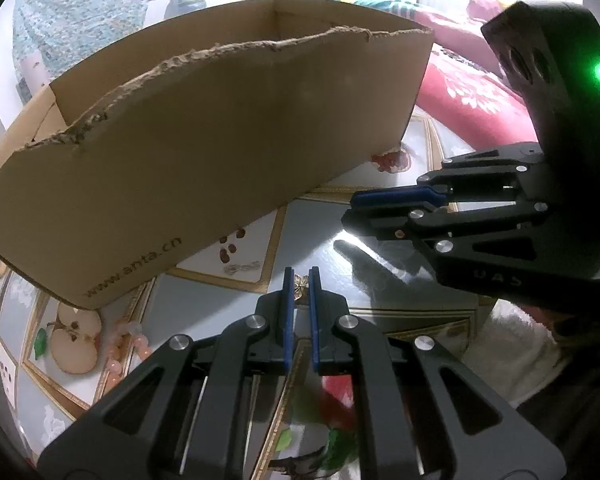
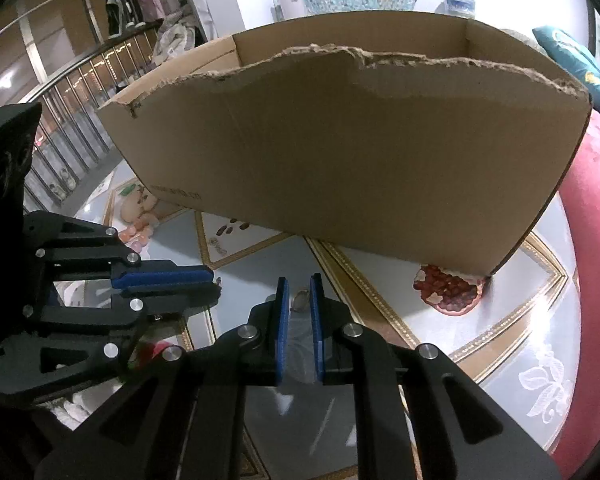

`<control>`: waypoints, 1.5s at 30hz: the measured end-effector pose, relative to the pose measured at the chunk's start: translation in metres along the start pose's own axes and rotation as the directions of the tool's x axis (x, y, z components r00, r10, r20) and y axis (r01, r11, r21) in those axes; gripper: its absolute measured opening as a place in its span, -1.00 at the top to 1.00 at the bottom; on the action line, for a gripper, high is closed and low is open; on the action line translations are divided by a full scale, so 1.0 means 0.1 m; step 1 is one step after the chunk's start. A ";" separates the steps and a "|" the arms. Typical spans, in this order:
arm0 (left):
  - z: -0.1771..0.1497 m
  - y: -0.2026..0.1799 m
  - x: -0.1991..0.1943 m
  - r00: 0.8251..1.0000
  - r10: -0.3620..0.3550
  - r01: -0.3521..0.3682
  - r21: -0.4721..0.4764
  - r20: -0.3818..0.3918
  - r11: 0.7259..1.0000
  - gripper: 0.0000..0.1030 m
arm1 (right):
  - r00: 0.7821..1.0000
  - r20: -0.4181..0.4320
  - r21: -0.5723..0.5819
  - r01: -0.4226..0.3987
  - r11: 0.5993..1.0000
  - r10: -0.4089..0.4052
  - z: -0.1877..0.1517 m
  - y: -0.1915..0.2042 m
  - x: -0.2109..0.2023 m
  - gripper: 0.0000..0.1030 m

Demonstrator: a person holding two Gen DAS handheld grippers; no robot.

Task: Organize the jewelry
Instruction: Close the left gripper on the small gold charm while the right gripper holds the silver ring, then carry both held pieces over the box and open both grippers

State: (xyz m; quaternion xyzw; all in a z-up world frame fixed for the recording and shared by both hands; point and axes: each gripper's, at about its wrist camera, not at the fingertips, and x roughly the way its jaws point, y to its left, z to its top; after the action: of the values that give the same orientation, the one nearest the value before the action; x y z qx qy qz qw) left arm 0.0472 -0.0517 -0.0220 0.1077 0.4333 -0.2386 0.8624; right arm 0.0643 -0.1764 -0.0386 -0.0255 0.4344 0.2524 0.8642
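Note:
In the left wrist view my left gripper (image 1: 301, 280) has its blue pads pinched on a small gold butterfly-shaped ornament (image 1: 301, 287) just above the glossy tabletop. My right gripper (image 1: 350, 204) hangs to its right, above the table, jaws nearly together. In the right wrist view the right gripper (image 2: 300, 288) is closed on a small dull grey-brown piece (image 2: 300, 300) between its tips. The left gripper (image 2: 214, 280) reaches in from the left. An open cardboard box (image 1: 220, 140) (image 2: 360, 160) with a torn front rim stands just behind both grippers.
A pink bead bracelet (image 1: 120, 350) (image 2: 140, 236) lies at the left near the box corner. A small chain-like piece (image 1: 242, 267) (image 2: 219, 246) rests on the fruit-patterned table cover (image 2: 440, 320). A red blanket (image 2: 596, 280) borders the right side.

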 end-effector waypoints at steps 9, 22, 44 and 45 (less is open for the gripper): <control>0.01 0.04 -0.13 1.000 0.000 0.000 -0.013 0.027 1.000 0.88 | 1.000 0.019 -0.004 0.004 1.000 -0.004 0.00 0.03 -0.10 0.81; 0.02 0.06 -0.29 0.998 0.003 -0.001 -0.032 0.064 0.999 0.89 | 0.998 0.059 -0.013 0.000 1.000 0.001 0.01 0.06 -0.27 0.85; -0.02 0.07 -0.28 0.998 0.000 0.003 -0.058 0.058 0.998 0.88 | 0.999 -0.011 -0.110 0.043 0.993 -0.044 -0.06 0.10 0.01 0.48; -0.02 0.08 -0.27 0.998 0.000 0.003 -0.061 0.056 0.998 0.88 | 0.999 -0.018 -0.116 0.044 0.992 -0.047 -0.06 0.10 0.04 0.49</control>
State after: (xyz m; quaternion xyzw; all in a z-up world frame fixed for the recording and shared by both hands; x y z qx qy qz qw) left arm 0.0361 -0.0358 -0.0020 0.0744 0.4159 -0.2288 0.8770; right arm 0.0572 -0.1678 -0.0435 -0.0883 0.4274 0.2571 0.8622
